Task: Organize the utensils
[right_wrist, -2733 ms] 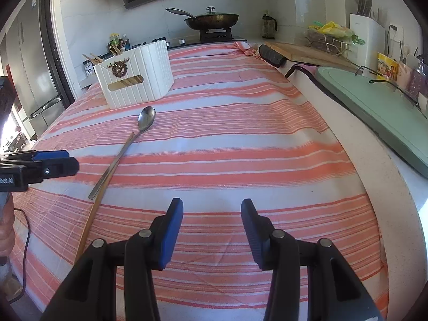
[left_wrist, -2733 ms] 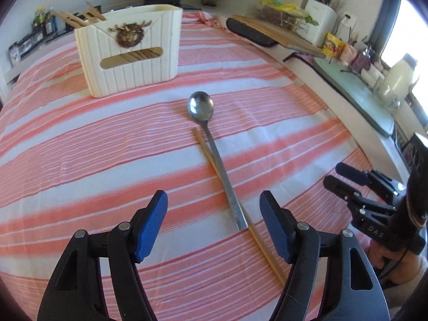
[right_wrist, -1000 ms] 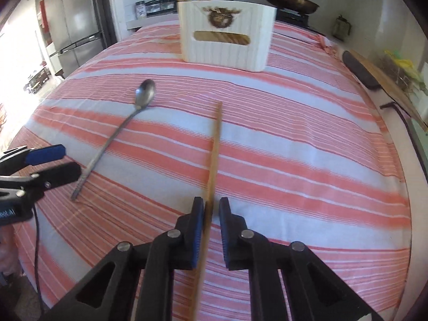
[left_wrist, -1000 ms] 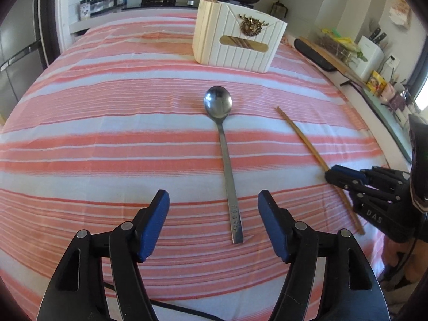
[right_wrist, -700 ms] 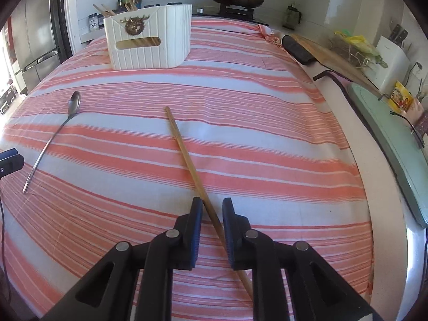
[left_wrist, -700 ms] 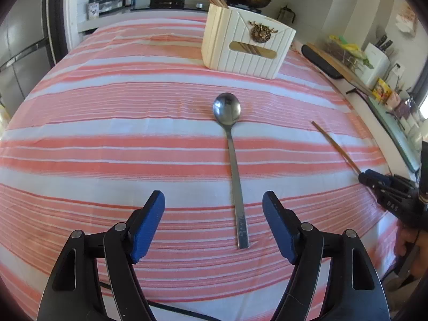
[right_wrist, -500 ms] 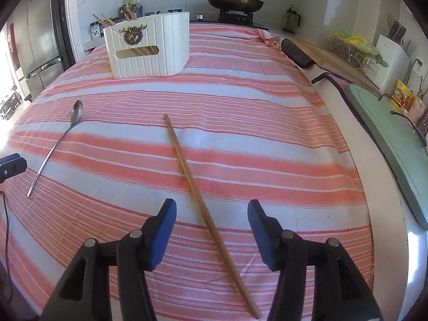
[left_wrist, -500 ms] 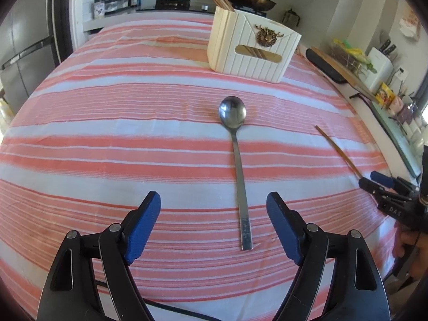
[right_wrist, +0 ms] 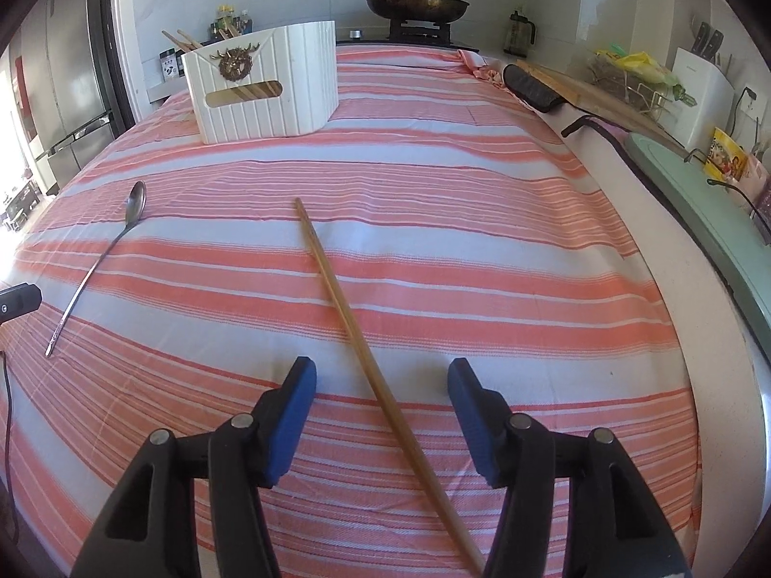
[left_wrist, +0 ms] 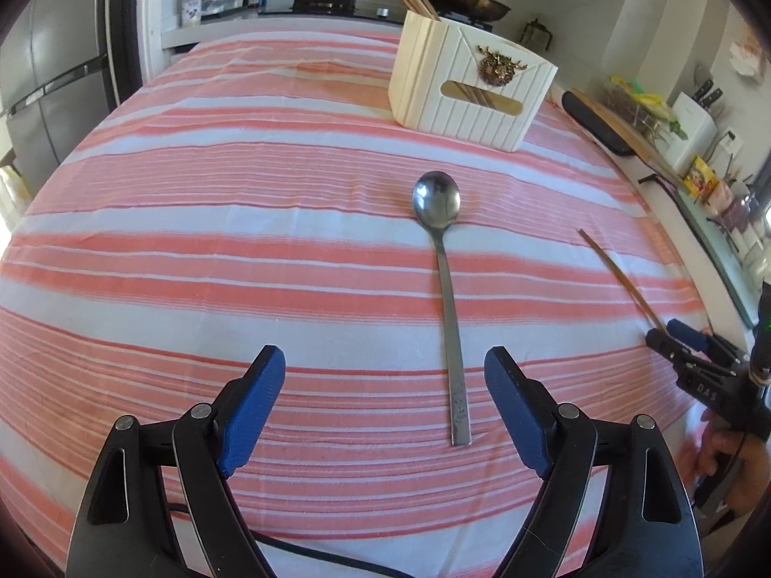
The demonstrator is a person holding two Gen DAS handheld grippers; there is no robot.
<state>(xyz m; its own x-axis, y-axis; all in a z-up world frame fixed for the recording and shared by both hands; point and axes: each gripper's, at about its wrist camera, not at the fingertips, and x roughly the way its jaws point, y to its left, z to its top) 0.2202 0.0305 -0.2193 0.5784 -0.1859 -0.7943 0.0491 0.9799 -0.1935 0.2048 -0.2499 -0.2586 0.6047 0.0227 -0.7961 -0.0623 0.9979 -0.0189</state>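
A metal spoon [left_wrist: 445, 284] lies on the striped cloth, bowl toward a white utensil box [left_wrist: 470, 89] that holds several chopsticks. My left gripper [left_wrist: 383, 387] is open and empty, with the spoon's handle end between its jaws. A single wooden chopstick [right_wrist: 359, 332] lies flat on the cloth between the open jaws of my right gripper [right_wrist: 380, 392], which holds nothing. The spoon [right_wrist: 99, 260] and box [right_wrist: 265, 89] also show in the right wrist view. The right gripper [left_wrist: 694, 344] and chopstick [left_wrist: 621, 279] show at the right in the left wrist view.
The table is covered by an orange and white striped cloth [left_wrist: 241, 241]. Beyond it are a stove with a pan [right_wrist: 417, 2], a wooden board [right_wrist: 602, 96], a green tray [right_wrist: 713, 202] on the right counter, and a fridge [left_wrist: 53, 72] at left.
My right gripper, shut on the chopstick a second ago, has opened and the chopstick now lies loose on the cloth. My left gripper has stayed open over the spoon handle.
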